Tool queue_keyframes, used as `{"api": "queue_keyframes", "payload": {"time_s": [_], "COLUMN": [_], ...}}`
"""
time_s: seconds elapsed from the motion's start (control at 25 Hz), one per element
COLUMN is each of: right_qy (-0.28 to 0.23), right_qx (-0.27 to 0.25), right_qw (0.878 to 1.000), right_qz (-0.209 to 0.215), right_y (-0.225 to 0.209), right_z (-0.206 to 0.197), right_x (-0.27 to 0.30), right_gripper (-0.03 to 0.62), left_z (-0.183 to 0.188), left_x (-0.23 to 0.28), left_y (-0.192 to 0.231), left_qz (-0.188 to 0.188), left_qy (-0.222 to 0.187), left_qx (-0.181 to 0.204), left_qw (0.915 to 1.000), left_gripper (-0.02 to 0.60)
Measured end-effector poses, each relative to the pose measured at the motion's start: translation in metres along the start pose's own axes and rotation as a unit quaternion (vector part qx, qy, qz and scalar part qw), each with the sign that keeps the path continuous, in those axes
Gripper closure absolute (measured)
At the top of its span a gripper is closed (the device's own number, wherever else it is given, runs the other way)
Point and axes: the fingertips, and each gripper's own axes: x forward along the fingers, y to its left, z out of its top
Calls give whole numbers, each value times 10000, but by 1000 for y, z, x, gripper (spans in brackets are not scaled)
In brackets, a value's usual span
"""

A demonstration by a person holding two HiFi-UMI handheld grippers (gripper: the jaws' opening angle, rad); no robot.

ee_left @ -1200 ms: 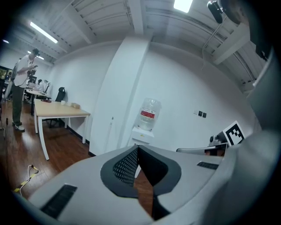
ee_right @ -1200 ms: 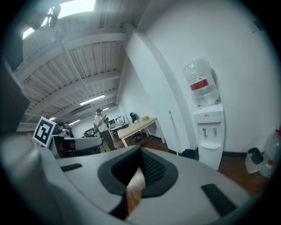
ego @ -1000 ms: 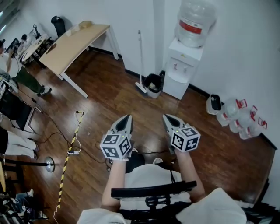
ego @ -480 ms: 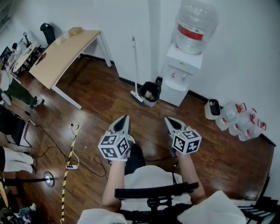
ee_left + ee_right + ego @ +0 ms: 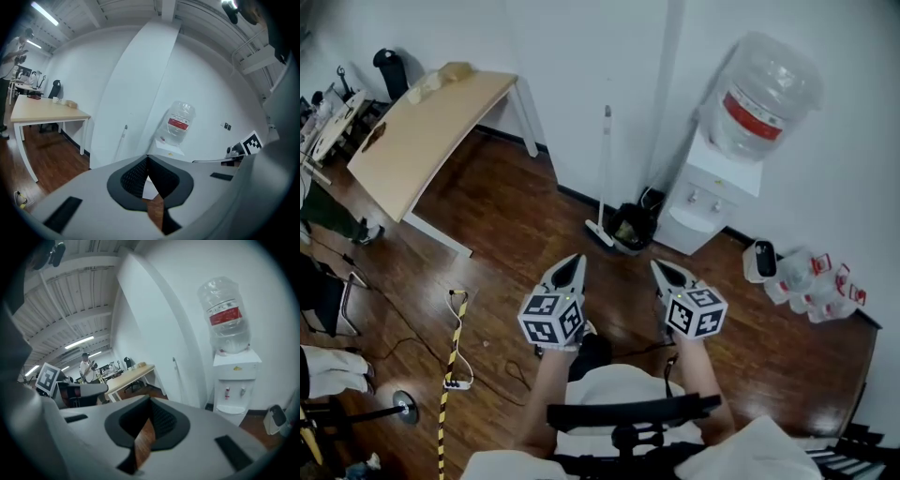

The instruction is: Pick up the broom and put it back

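Observation:
The broom (image 5: pixel 605 173) has a white handle and leans upright against the white wall, its head (image 5: pixel 600 233) on the wood floor beside a black bin (image 5: pixel 632 227). It also shows as a thin white stick, the broom (image 5: pixel 123 137) left of the dispenser and the broom (image 5: pixel 176 377) in the right gripper view. My left gripper (image 5: pixel 573 262) and right gripper (image 5: pixel 660 267) are held side by side, pointing toward the wall, well short of the broom. Both have their jaws together with nothing between them, seen at the left gripper (image 5: pixel 147 157) and the right gripper (image 5: pixel 151 400).
A water dispenser (image 5: pixel 710 192) with a big bottle (image 5: pixel 766 94) stands right of the bin. Several spare bottles (image 5: pixel 814 279) lie along the right wall. A wooden table (image 5: pixel 422 131) stands at the left. A cable and striped tape (image 5: pixel 450 352) lie on the floor.
The whole view has shifted toward the wall: broom, bin and dispenser have come closer. Both grippers keep their places in the head view, still closed and empty.

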Motion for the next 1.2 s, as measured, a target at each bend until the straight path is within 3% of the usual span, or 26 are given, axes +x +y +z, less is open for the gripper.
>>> {"api": "queue_keyframes", "payload": {"time_s": [0.36, 0.64, 0.92, 1.2], "right_qy": [-52, 25, 172, 202], "right_qx": [-136, -239, -356, -491], "right_qw": [9998, 9994, 9991, 9966], "right_qz": [-166, -231, 159, 626], "right_y": [22, 13, -16, -68], "right_z": [55, 80, 105, 161], "right_x": [107, 143, 189, 219], "right_gripper": [585, 585, 585, 585], "left_z": [60, 84, 99, 126], "left_x": [48, 84, 129, 200], "left_y": [85, 109, 120, 109], "left_qz": [-250, -322, -19, 381], "left_qy": [92, 21, -83, -187], "left_qx": [-38, -158, -197, -196], "left_qw": [9996, 9994, 9998, 9989], "left_gripper": [580, 580, 580, 580]}}
